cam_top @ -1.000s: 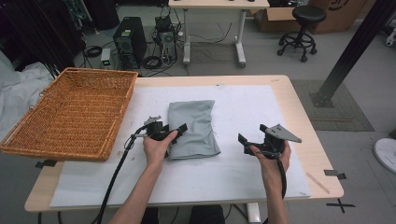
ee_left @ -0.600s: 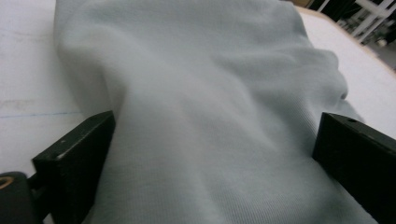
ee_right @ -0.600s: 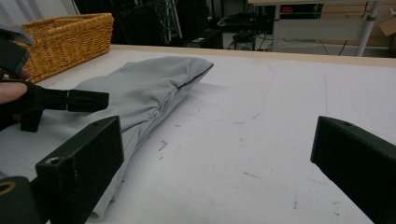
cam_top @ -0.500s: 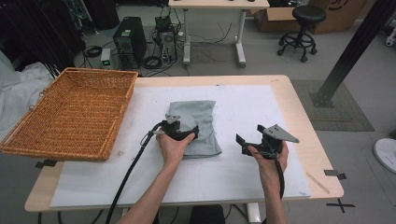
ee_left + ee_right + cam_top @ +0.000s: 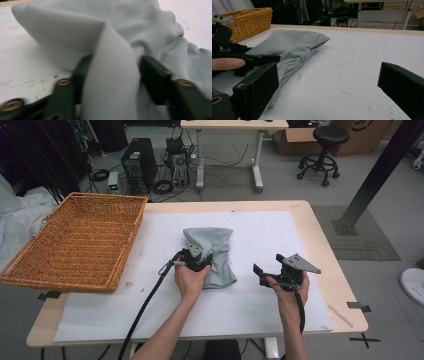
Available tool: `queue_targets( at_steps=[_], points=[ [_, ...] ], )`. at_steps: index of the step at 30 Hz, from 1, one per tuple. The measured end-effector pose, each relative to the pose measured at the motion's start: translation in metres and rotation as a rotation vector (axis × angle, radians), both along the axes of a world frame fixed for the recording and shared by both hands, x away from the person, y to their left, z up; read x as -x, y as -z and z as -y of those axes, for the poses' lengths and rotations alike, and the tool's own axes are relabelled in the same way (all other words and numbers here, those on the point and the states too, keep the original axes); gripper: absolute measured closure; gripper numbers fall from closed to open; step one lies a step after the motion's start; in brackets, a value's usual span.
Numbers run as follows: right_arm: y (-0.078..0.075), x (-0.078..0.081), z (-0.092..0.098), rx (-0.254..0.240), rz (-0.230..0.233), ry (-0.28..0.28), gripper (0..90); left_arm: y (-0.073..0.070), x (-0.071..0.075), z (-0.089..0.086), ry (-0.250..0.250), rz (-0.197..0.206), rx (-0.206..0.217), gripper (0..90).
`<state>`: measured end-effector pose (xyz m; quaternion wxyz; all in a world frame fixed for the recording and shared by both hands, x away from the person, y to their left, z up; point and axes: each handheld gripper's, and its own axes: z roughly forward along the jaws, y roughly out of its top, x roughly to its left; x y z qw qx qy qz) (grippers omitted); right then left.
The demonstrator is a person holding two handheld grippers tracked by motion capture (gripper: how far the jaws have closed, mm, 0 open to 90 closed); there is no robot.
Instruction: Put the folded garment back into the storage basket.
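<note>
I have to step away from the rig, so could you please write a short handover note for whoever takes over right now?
Left gripper: jaws have just been closing on a raised fold of the grey cloth, pinched between them.
Right gripper: open, holding nothing, apart from the cloth to its right.
Cloth lies mid-table on the white mat; wicker basket stands at the left, nothing in it.
Done: cloth gripped.
Left: probably lifting it into the basket.

Grey cloth (image 5: 110, 82) pinched in tool (image 5: 110, 72)
</note>
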<state>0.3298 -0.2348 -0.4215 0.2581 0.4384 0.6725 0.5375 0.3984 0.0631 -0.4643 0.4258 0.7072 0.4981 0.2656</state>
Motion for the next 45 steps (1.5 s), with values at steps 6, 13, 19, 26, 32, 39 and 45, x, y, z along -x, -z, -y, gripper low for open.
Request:
queue_targets(
  at_steps=[6, 13, 19, 26, 32, 39, 45],
  points=[
    [-0.001, 0.003, 0.002, 0.001, 0.000, 0.007, 3.8, -0.001, -0.003, -0.007, 0.041, -0.001, 0.022, 71.0],
    [-0.001, 0.007, 0.003, 0.004, -0.001, 0.013, 4.2, -0.010, -0.006, -0.019, 0.088, -0.010, 0.061, 72.7],
    [0.000, 0.007, 0.003, 0.007, -0.006, 0.014, 4.4, -0.027, -0.001, -0.028, 0.109, 0.012, 0.027, 72.8],
    [0.003, 0.004, -0.006, 0.009, -0.013, 0.002, 4.5, -0.062, 0.002, -0.060, 0.122, 0.032, 0.018, 72.8],
    [0.003, 0.000, -0.020, 0.015, -0.016, -0.022, 4.7, -0.102, -0.006, -0.114, 0.126, 0.036, 0.011, 72.8],
    [0.001, -0.004, -0.035, 0.028, -0.017, -0.046, 4.9, -0.151, -0.011, -0.210, 0.086, 0.041, 0.032, 72.5],
    [0.001, -0.006, -0.044, 0.031, -0.015, -0.057, 5.0, -0.151, -0.019, -0.285, 0.049, -0.025, -0.003, 72.4]
  ],
)
